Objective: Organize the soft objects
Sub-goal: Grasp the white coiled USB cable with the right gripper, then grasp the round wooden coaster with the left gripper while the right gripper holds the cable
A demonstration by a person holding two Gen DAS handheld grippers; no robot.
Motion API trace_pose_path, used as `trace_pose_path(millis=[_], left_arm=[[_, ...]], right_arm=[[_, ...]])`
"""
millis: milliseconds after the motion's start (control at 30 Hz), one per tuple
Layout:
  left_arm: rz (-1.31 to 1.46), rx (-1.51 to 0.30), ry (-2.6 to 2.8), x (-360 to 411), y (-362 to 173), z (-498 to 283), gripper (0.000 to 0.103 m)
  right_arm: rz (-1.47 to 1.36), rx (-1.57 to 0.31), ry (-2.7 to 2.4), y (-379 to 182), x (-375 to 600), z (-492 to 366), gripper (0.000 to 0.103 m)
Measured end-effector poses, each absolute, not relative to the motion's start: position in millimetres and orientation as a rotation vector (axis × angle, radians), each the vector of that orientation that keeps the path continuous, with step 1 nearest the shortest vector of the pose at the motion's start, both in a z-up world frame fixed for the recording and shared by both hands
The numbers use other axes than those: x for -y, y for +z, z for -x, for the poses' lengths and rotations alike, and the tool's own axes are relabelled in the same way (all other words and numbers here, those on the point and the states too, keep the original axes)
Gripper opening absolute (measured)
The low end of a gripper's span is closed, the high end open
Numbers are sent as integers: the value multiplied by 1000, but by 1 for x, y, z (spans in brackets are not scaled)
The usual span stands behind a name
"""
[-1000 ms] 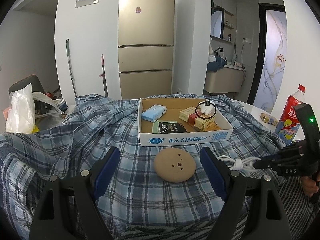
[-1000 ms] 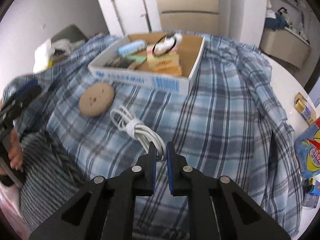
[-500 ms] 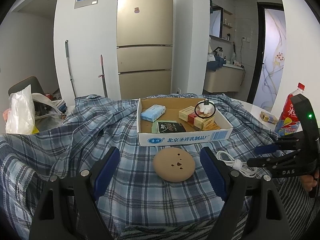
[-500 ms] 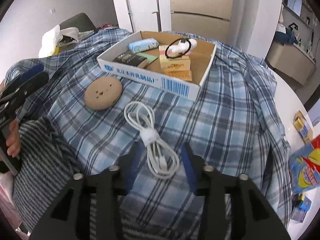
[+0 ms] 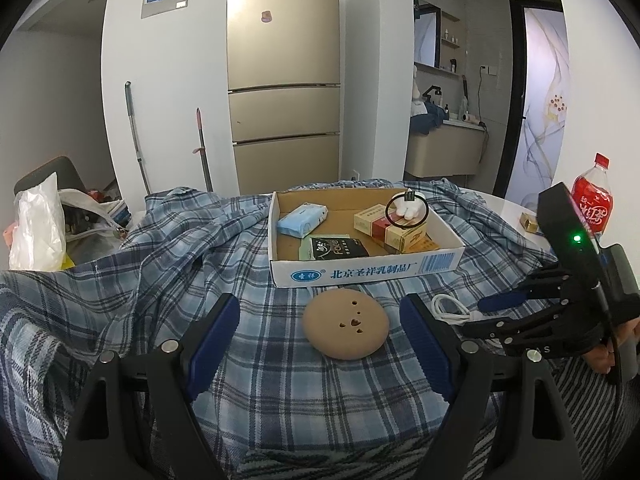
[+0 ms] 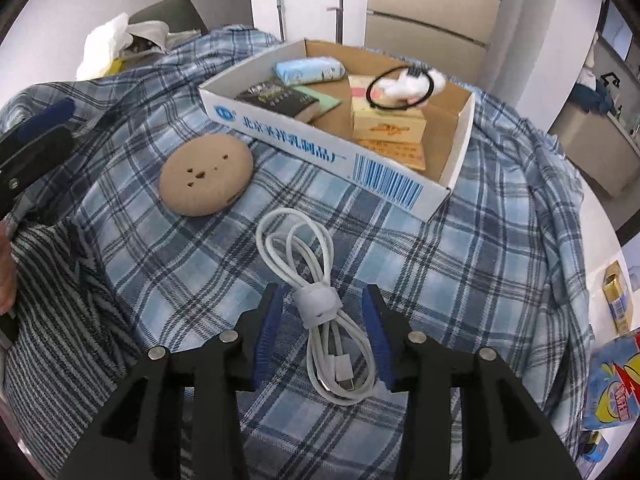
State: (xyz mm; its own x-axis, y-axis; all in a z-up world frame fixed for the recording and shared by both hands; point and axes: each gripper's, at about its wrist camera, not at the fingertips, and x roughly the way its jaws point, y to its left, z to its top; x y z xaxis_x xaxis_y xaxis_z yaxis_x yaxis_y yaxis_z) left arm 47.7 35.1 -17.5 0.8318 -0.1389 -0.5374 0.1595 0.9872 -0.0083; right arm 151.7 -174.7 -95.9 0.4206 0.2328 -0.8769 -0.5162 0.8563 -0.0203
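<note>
My left gripper (image 5: 318,334): spread, empty, hovering over the disc (image 5: 346,324) | cable (image 6: 320,304): coiled on the plaid cloth (image 6: 500,248), near the box (image 6: 340,148) | my right gripper (image 6: 322,330): jaws just narrowing, astride the cable's tie, pads not yet pressing | advice: I'd pinch at the tie so no loop slips.

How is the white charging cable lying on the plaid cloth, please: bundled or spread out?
Bundled. The white charging cable is coiled into loops and cinched at its middle by a white strap, with its plug tucked inside the lower loop.
</note>
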Motion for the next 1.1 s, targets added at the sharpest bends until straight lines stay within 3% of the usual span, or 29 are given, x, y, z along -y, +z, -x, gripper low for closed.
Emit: trace_pose_path(millis=[167, 300, 500, 733, 1100], left_arm=[[-53, -563, -162, -32, -18, -46, 84], [-53, -565, -162, -32, -18, -47, 84], [-51, -572, -171, -33, -21, -49, 84], [-65, -572, -170, -30, -23, -49, 84], [-71, -717, -177, -21, -34, -72, 85]], right_arm=[[307, -1078, 475, -103, 175, -157, 30], [295, -1065, 482, -98, 177, -156, 20], [164, -969, 439, -72, 194, -142, 19], [145, -730, 424, -31, 191, -127, 19], [116, -546, 383, -33, 184, -126, 19]])
